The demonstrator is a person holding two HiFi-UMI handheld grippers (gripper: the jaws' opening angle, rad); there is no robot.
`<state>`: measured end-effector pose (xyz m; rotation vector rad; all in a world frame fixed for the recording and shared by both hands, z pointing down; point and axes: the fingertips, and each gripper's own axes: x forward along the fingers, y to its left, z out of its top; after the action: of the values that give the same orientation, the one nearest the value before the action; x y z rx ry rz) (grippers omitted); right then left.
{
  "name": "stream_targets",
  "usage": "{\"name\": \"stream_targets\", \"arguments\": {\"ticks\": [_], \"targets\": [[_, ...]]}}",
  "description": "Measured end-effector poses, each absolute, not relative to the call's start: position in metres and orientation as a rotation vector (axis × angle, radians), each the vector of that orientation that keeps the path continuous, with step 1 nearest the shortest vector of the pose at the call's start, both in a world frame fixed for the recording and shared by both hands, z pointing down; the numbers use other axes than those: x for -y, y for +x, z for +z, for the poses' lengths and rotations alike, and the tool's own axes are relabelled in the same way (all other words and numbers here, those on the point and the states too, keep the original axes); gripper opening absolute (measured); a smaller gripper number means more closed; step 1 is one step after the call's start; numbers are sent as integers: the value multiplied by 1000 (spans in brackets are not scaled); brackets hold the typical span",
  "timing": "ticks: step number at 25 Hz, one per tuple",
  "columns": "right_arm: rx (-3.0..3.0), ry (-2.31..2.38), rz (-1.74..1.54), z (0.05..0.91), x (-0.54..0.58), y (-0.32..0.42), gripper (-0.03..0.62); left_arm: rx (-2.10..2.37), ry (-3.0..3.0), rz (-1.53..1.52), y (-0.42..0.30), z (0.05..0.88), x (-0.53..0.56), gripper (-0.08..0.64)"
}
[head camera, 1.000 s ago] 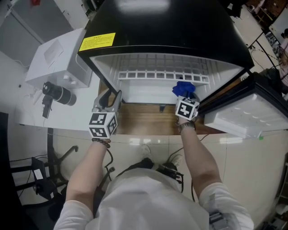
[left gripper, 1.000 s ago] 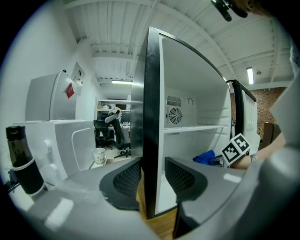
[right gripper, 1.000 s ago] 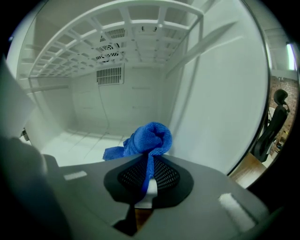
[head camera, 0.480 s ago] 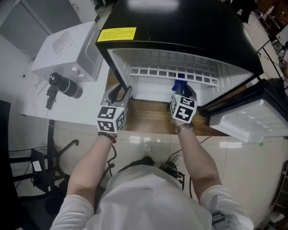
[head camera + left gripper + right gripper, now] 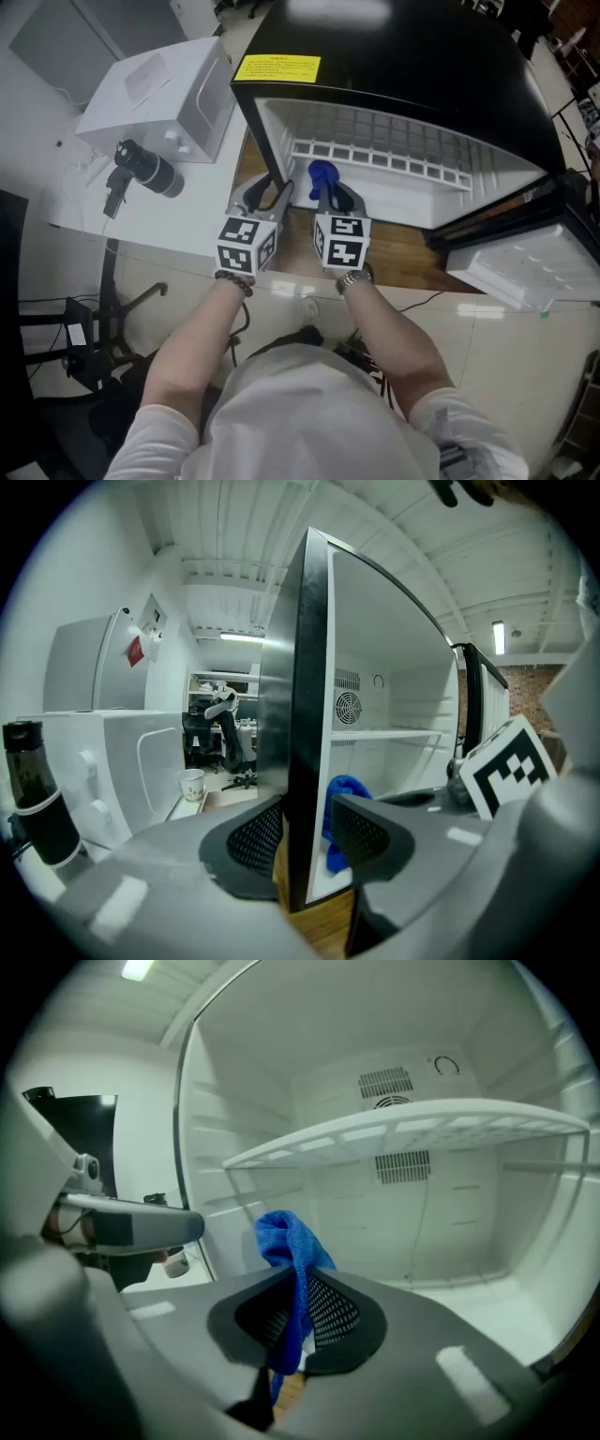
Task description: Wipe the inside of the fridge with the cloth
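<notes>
Working at the open fridge (image 5: 403,66) on the worktop (image 5: 398,255), with the wire shelf (image 5: 375,157) spanning the white cavity. Bracing the cabinet with the left gripper (image 5: 269,192), jaws about half apart and, as it seems, clamping the left side wall (image 5: 255,131) between the pads. Pinching the blue cloth (image 5: 322,174) in the right gripper (image 5: 330,197), jaws nearly closed on a fold, the rest bunching up above the pads, just inside the opening, near that left wall and below the shelf; not showing whether touching the liner. Judging the step as mid-wipe at the left end of the cavity. Next, probably calling for pressing the cloth onto the liner and dragging it along, keeping clear of the shelf edge and the left gripper close by.
</notes>
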<state>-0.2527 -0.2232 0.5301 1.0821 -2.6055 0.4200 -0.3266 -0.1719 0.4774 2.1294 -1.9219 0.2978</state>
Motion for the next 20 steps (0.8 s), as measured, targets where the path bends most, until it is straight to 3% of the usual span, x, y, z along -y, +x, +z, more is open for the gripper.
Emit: {"name": "stream_targets", "arguments": {"ticks": [7,20], "targets": [[2534,955,443,582,202,-283,29,1901,2134,317,-326,482,169,149],[2378,1078,436,612,223,-230,29,1893,2103,312,-324,497,159,149]]}}
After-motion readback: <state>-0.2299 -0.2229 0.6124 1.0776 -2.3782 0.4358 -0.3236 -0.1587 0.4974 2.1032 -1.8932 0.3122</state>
